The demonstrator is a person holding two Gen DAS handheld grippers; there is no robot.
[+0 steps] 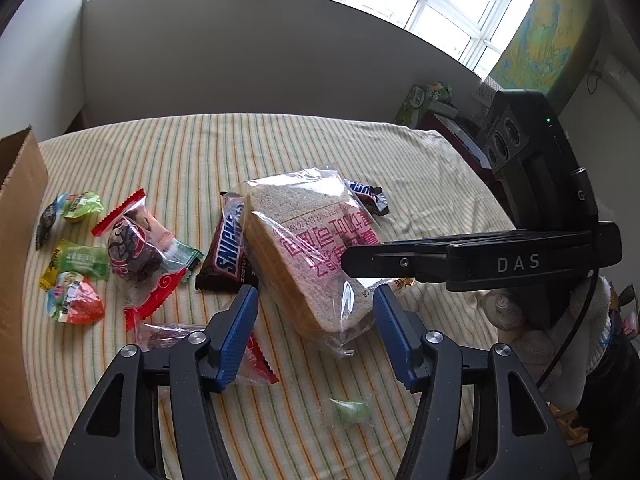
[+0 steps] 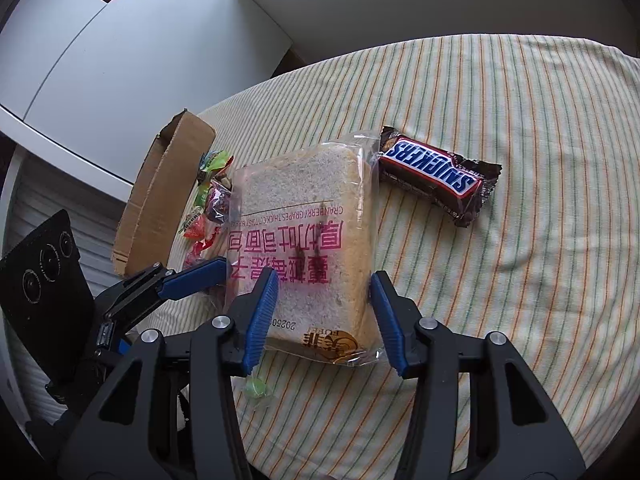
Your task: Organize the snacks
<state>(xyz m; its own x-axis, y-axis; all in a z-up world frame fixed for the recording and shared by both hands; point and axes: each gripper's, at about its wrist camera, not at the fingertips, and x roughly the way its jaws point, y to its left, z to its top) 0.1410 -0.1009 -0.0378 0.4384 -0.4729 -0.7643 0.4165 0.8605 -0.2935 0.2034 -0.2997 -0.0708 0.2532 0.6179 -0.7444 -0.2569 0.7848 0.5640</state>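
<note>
At the far left a cardboard box [image 1: 18, 240] stands on the striped cloth [image 1: 280, 140]; what is inside it cannot be seen. Next to it lie small sweets [image 1: 76, 256], then a Snickers bar [image 1: 228, 248]. In the middle lies the bagged bread [image 1: 316, 256] (cranberry grape toast, the bag says). It is being sorted now. The left gripper [image 1: 316, 312] is held half open around its near corner, and no squeeze is seen. The right gripper [image 2: 324, 312] is half open around its near end too; whether its pads press the bag cannot be told. Next, a firm but soft pinch is likely needed, then a lift toward the box.
</note>
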